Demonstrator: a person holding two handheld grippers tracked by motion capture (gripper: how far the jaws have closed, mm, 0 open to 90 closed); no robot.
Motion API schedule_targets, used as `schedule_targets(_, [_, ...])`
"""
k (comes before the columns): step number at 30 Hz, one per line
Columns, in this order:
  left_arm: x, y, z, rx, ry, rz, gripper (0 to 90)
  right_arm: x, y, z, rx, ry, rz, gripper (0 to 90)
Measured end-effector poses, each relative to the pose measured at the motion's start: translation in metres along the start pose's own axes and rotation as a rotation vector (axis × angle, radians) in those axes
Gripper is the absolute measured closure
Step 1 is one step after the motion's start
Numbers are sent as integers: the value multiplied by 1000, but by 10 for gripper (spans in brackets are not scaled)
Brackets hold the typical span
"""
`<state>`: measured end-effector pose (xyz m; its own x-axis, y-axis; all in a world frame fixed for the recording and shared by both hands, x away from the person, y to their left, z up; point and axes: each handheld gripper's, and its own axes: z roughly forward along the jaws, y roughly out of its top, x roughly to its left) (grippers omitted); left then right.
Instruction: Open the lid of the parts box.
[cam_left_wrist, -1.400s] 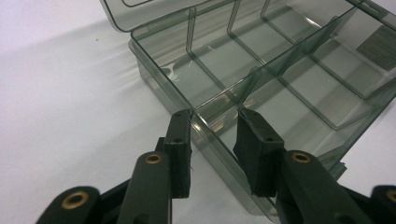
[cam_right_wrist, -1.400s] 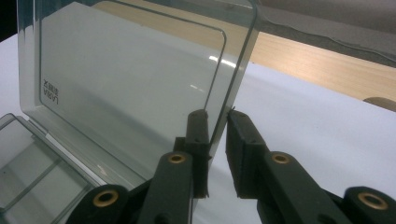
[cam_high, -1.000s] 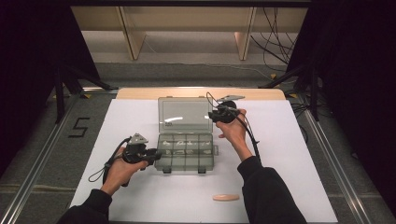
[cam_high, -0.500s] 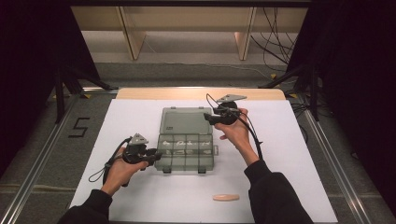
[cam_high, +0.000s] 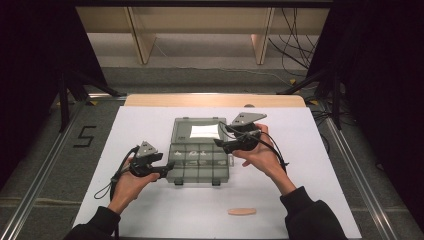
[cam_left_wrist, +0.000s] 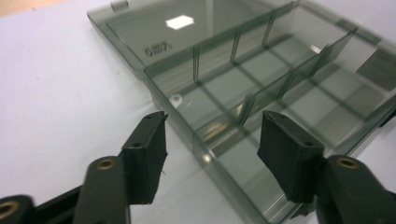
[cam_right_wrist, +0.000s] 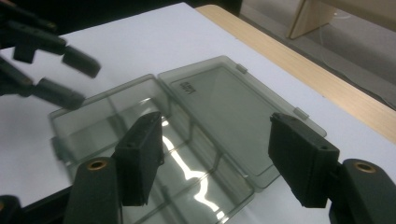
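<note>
While the person is holding both tools low over the white desk (cam_high: 310, 165), the smoked-plastic organiser box (cam_high: 199, 162) is lying fully open near the middle of it, a little toward the far edge, its lid (cam_high: 200, 131) folded flat on the far side and its divided tray nearer the person. The left gripper (cam_high: 169, 169) is sitting at the tray's left near corner with its jaws apart; in the left gripper view they are straddling the tray's wall (cam_left_wrist: 187, 133) without visibly touching it. The right gripper (cam_high: 220, 143) is hovering over the tray's right far part, close to the hinge line, jaws likewise spread and clamped on nothing; its own view is looking down through them onto the compartments (cam_right_wrist: 187, 172) and the flat lid (cam_right_wrist: 224, 107). All compartments appear empty. A small tan oval piece (cam_high: 242, 211) is lying well apart, toward the near edge of the desk. Judgement on risks: the box looks light and is resting loose on a smooth sheet, so a one-sided push from either tool could be sliding or spinning it rather than moving the lid; a jaw catching a thin divider could be flexing or unseating it; lifting the lid from one corner alone may be twisting the hinge.
</note>
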<state>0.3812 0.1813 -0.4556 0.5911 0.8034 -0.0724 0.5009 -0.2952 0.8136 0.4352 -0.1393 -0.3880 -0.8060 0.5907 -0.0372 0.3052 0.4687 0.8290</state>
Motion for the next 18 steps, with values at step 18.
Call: schedule_targets(18, [-28, 6, -20, -226, -108, 7, 187, 28, -17, -27, 119, 89, -146, 285])
